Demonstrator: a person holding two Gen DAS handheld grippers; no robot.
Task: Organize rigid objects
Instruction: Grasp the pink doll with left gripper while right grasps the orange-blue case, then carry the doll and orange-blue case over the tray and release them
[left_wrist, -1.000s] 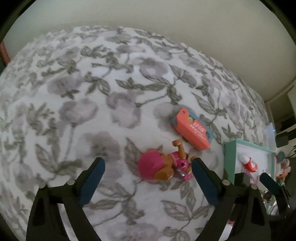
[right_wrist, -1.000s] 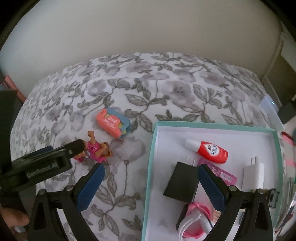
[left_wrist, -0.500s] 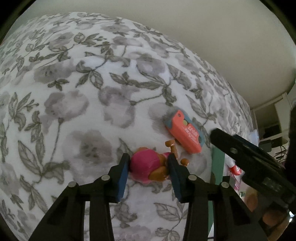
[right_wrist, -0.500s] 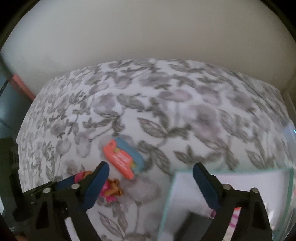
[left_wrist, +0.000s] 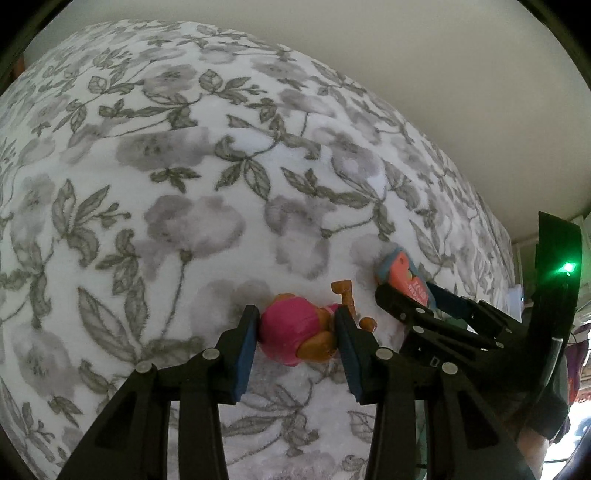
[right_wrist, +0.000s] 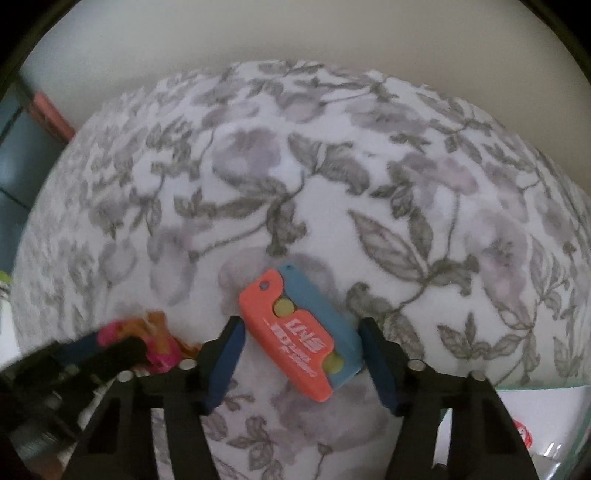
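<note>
Left wrist | left gripper (left_wrist: 295, 343) clamped on toy figure (left_wrist: 295, 332) | right gripper (right_wrist: 301, 363) closing around orange-blue case (right_wrist: 299, 332)

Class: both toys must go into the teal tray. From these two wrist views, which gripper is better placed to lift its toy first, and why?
Left. The left gripper already clamps the pink figure. The right gripper is closing around the orange case, pads apart from it.

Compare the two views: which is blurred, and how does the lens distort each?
Left wrist: sharp; fisheye bulges the grey floral bedspread, dark corners. Right wrist: softer; the pink-and-orange toy figure smears, the orange-and-blue plastic case stays readable; same bulge and dark corners.
</note>
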